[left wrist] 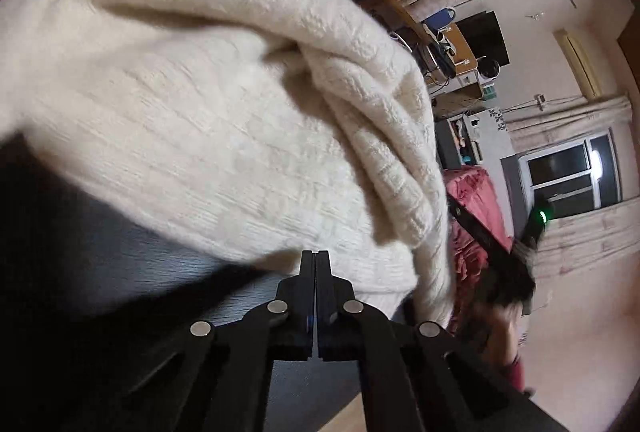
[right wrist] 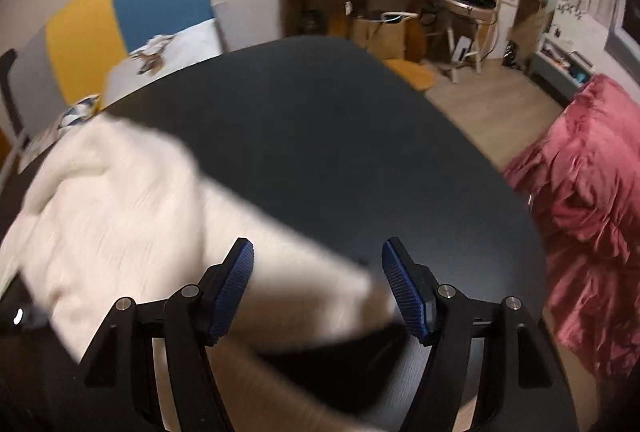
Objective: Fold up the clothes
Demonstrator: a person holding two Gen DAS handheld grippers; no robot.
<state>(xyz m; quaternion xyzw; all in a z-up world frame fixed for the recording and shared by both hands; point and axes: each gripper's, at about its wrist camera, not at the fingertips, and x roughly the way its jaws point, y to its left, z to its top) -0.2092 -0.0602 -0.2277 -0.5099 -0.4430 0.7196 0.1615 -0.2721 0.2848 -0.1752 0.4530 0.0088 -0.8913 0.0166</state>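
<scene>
1. Leftmost, in the left wrist view, a cream, fuzzy knitted sweater (left wrist: 192, 104) fills the frame from nine o'clock to two o'clock, bunched into thick folds with a ribbed edge hanging toward four o'clock.
2. Below it, at six o'clock, the black left gripper (left wrist: 316, 256) has its jaws pressed together; their tips sit at the sweater's lower edge, but whether any knit is caught between them cannot be told.
3. Under the sweater lies a dark, matte tabletop (left wrist: 80, 252), showing at seven to eight o'clock.
4. At four o'clock, a crumpled red fabric (left wrist: 476, 200) lies beyond the sweater's hanging edge.
5. In the right wrist view, the same sweater (right wrist: 112, 208) spreads over the tabletop (right wrist: 320, 136) from nine o'clock toward the centre, blurred.
6. At six o'clock, the right gripper (right wrist: 318, 252), with ribbed blue pads (right wrist: 236, 288), has its jaws spread wide; a strip of sweater passes between them, ungripped.
7. At three o'clock, the red fabric (right wrist: 592, 208) lies just beside the table's edge.
</scene>
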